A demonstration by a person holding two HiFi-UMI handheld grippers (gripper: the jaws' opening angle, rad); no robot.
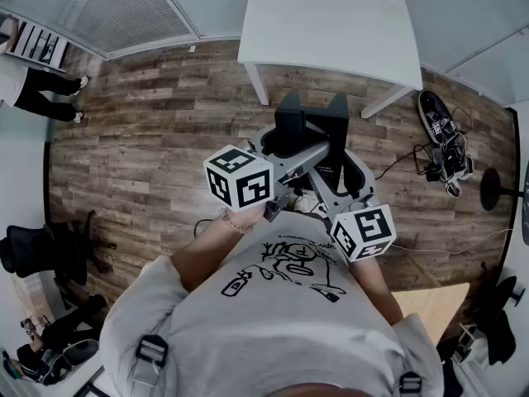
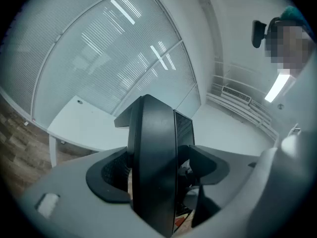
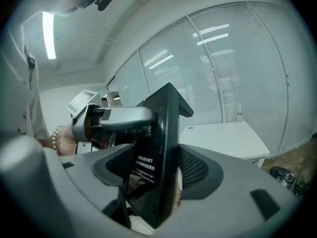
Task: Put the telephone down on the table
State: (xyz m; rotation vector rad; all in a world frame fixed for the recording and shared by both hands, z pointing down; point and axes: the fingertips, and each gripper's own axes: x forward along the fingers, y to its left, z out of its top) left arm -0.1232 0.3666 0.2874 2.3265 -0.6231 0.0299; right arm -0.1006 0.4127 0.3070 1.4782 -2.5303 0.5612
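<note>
Smooth white rectangular table (image 1: pixel 331 23) on grey-brown wood-plank floor (image 1: pixel 149 139), slatted blinds (image 1: pixel 107 11) behind. My left gripper (image 2: pixel 158 172) and right gripper (image 3: pixel 151 182) both clamp the black slab-shaped telephone (image 3: pixel 163 128), aloft before the table.

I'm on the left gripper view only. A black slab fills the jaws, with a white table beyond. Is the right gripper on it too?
Observer: Yes. The right gripper is shut on the same telephone, from its other side.
Operator: Is it over the table yet?
Observer: No. In the head view the telephone is over the wood floor, short of the near edge of the table.
Operator: Anything on the table?
Observer: A small bottle stands near its far edge.
</note>
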